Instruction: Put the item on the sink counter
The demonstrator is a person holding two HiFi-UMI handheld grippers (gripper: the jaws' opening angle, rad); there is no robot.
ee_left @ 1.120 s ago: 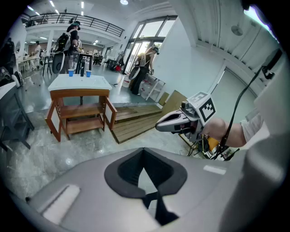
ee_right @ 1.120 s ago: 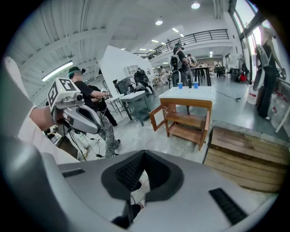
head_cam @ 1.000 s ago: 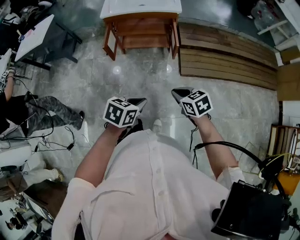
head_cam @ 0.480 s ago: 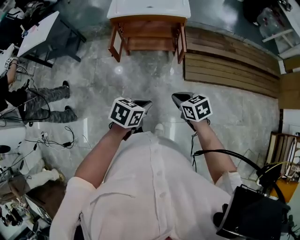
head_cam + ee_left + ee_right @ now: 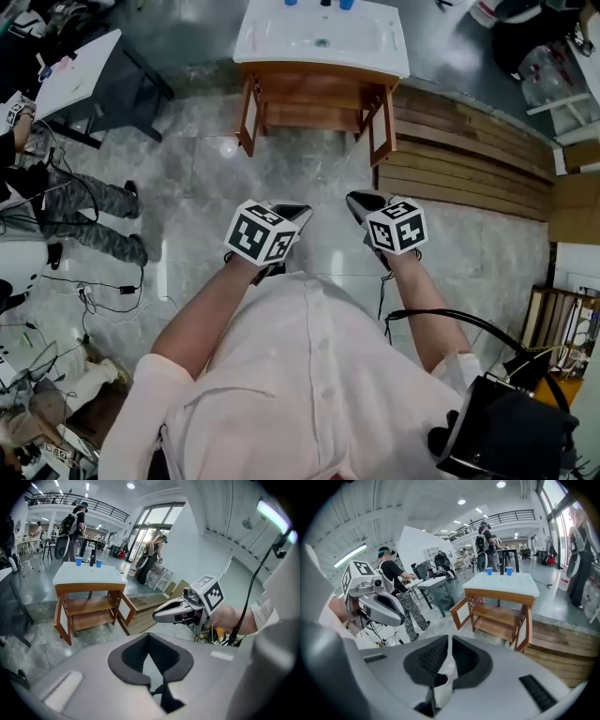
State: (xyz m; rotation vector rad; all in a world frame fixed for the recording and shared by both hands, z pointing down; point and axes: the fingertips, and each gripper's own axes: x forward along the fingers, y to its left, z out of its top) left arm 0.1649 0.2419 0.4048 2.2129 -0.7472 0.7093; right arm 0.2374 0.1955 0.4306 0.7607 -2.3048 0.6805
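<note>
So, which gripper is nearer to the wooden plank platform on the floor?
Right. The right gripper sits short of the platform's left end; the left gripper is farther left.

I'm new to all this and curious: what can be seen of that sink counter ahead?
The sink counter is a glossy white rectangular top with a shallow basin and a small drain in the middle. It sits level on a reddish-brown wooden frame with open sides and shelves below, standing on grey floor tiles beside wooden planks. Two blue cups and a dark upright thing stand at its far edge.
</note>
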